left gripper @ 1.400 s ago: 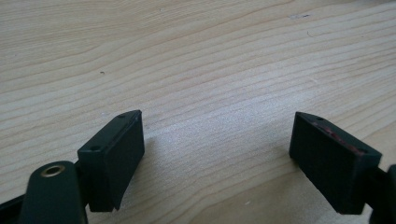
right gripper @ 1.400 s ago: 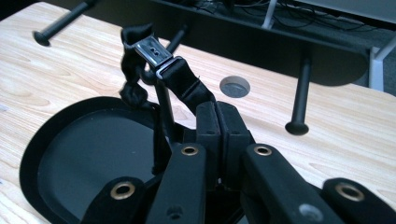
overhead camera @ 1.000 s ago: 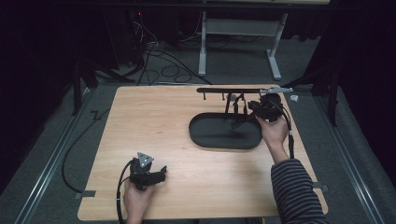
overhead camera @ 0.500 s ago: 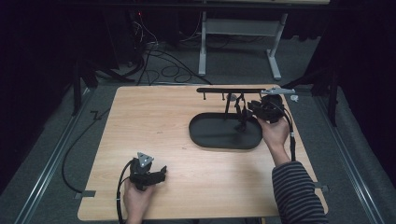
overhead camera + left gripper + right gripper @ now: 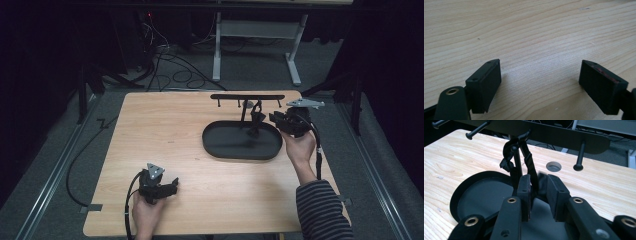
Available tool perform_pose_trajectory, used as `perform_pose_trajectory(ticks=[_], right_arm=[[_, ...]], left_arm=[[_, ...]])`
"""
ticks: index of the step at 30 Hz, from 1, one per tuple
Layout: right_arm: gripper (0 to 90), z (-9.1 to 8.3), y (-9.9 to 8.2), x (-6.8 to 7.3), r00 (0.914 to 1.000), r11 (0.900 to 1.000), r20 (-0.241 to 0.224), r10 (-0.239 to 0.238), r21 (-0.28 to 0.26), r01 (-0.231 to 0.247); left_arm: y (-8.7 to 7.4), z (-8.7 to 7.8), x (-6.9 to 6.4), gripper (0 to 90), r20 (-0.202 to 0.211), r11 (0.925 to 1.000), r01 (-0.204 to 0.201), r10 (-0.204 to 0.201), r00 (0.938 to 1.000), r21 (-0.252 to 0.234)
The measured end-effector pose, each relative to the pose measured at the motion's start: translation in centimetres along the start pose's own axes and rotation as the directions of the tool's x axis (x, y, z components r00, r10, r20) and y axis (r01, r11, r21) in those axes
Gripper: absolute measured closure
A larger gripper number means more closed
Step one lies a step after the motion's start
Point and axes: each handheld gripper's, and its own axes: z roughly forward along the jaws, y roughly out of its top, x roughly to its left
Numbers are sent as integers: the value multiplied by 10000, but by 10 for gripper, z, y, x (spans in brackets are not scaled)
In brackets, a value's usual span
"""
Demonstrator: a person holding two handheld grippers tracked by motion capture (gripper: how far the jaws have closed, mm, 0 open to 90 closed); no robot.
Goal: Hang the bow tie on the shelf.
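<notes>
Working at a black metal rack with a peg-studded crossbar [image 5: 564, 138] standing in its oval black tray [image 5: 220, 145] on the light wooden desk [image 5: 165, 130], the right claw [image 5: 537, 187] has its jaws narrowed around a black fabric strap [image 5: 529, 162] that hangs from a peg; whether they pinch it fully cannot be told. Doing this well probably means gripping low on the strap and lifting toward the peg's tip so the loop slides free. The left claw [image 5: 541, 77] rests wide open and empty near the desk's front edge. Compared with a second ago, the right claw sits in almost the same spot; the left is unmoved.
</notes>
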Motion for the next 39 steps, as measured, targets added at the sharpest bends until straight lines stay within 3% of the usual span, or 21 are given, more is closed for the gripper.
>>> perform_pose_trajectory(ticks=[39], right_arm=[[650, -36, -25, -7, 9988, 9971, -418, 252, -710, -282]], left_arm=[[0, 0, 0, 185, 1, 10000, -8, 8, 10000, 5]])
